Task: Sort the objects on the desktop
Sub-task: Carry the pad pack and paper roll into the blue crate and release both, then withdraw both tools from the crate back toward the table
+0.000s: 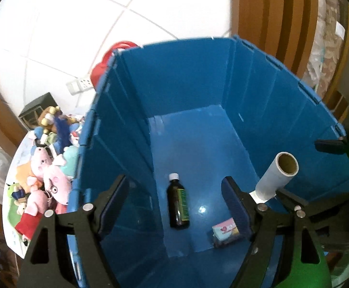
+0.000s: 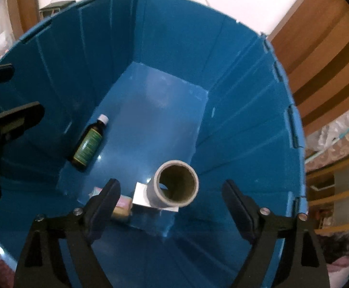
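A deep blue bin (image 1: 198, 76) fills both views. On its floor lie a dark bottle (image 1: 178, 201) with a white cap and green label and a small pink packet (image 1: 226, 231). My left gripper (image 1: 175, 178) hangs open over the bin, high above the bottle, with nothing between its pads. A white roll (image 2: 155, 192) with a brown cardboard core stands tilted, a loose sheet end at its base. It sits between the jaws of my right gripper (image 2: 170, 183), which is open, with both pads well clear of it. Bottle (image 2: 89, 144) and packet (image 2: 122, 206) also show there.
Left of the bin, a white tub of plush toys (image 1: 42, 180) sits on the tiled floor. A red object (image 1: 107, 57) and a white power strip (image 1: 80, 84) lie behind the bin. Brown wooden furniture (image 2: 323, 55) stands to the right.
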### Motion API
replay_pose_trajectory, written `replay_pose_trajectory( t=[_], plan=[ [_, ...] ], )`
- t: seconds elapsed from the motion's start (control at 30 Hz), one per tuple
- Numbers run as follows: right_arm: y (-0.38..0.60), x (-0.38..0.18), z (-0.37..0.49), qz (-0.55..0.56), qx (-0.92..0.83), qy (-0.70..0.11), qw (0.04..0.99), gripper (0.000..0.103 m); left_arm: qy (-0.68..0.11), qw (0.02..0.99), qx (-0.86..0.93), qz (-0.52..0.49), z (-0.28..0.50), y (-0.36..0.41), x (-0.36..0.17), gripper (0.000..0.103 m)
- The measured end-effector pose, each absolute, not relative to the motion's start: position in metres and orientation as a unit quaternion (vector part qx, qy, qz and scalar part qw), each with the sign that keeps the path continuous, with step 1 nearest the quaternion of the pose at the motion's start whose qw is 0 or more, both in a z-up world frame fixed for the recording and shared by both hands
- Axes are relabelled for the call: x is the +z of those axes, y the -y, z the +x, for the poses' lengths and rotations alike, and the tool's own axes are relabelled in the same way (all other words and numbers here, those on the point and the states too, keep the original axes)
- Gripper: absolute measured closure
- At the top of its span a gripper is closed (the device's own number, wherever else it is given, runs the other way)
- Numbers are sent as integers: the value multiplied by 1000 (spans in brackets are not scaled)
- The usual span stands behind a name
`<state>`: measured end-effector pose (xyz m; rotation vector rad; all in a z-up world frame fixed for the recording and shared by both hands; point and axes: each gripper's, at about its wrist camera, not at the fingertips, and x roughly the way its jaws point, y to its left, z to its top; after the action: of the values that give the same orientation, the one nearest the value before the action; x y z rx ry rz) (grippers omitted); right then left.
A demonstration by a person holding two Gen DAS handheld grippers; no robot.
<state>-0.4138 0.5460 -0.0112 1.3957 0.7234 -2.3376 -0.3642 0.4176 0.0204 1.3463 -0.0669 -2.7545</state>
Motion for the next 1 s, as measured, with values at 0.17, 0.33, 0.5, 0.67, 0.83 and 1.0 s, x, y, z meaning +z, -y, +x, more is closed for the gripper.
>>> replay_pose_trajectory(
  t=[0.17,0.33,0.5,0.67,0.83,1.0],
  plan=[
    [-548,5,-394,456,-838,-248,169,3,18,42,-912,408,-341,-415,29,24],
    [-550,15,-373,429,-852,-238,181,1,19,44,-919,391,-323,-418,33,24],
    [-555,20,-364,413,-862,-224,188,1,18,51,-922,385,-312,-419,31,24],
    [-561,19,-357,409,-866,-215,190,1,18,55,-923,380,-306,-423,30,24],
    [-567,19,-355,407,-870,-207,187,1,20,54,-924,378,-303,-428,30,24],
    [-573,21,-352,400,-876,-195,185,0,25,56,-927,369,-297,-433,31,24]
  ],
)
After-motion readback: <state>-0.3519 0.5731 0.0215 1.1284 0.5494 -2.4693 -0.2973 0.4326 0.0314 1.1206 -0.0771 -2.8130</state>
